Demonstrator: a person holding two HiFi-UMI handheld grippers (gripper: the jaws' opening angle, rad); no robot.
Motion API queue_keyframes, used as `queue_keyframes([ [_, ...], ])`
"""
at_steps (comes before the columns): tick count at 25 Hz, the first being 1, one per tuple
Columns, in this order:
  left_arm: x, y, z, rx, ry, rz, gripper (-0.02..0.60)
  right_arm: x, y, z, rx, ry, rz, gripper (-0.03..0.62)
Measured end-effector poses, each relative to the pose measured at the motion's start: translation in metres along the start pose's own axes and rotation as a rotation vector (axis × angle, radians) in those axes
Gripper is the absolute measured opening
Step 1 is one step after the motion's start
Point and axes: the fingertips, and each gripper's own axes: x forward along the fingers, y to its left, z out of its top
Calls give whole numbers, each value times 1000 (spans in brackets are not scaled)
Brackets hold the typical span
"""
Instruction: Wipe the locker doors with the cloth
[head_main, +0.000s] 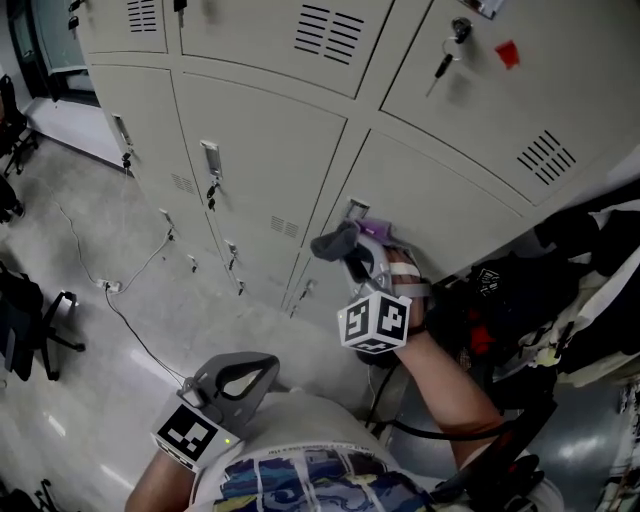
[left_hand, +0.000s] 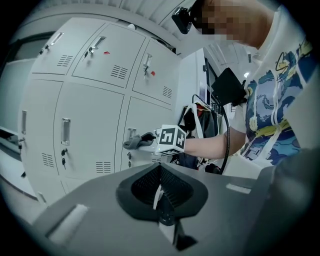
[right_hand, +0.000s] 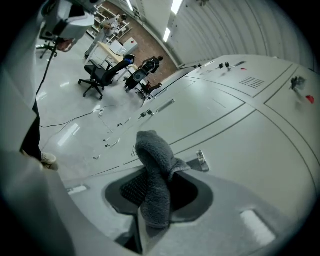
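pale locker doors (head_main: 270, 150), cloth (head_main: 338, 243) (grey, bunched)

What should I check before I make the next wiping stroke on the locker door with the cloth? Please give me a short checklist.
1. Cloth clamped in the right gripper: ok.
2. Cloth pressed on the locker door: cannot tell.
3. Door shut: ok.
4. Path free of the door handle: not ok, it sits right beside the cloth.
5. Left gripper shut, empty, away from the lockers: ok.
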Motion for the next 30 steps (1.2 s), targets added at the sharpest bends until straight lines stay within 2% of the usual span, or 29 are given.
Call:
queue_keyframes([
  [6, 8, -4, 2, 11, 7, -31, 2, 0, 22, -50, 39, 98, 33, 112],
  [11, 11, -6, 2, 22, 16, -49, 2, 22, 47, -66, -12, 142, 70, 110],
  [15, 8, -3, 1, 11, 20, -30, 2, 40, 67, -64, -56, 141, 104, 110],
  [23, -2, 6, -2, 1, 44, -5, 2, 58, 79, -44, -106, 121, 89, 110],
  [30, -6, 14, -6, -20, 58, 13, 2, 78, 95, -38, -132, 106, 111, 110],
])
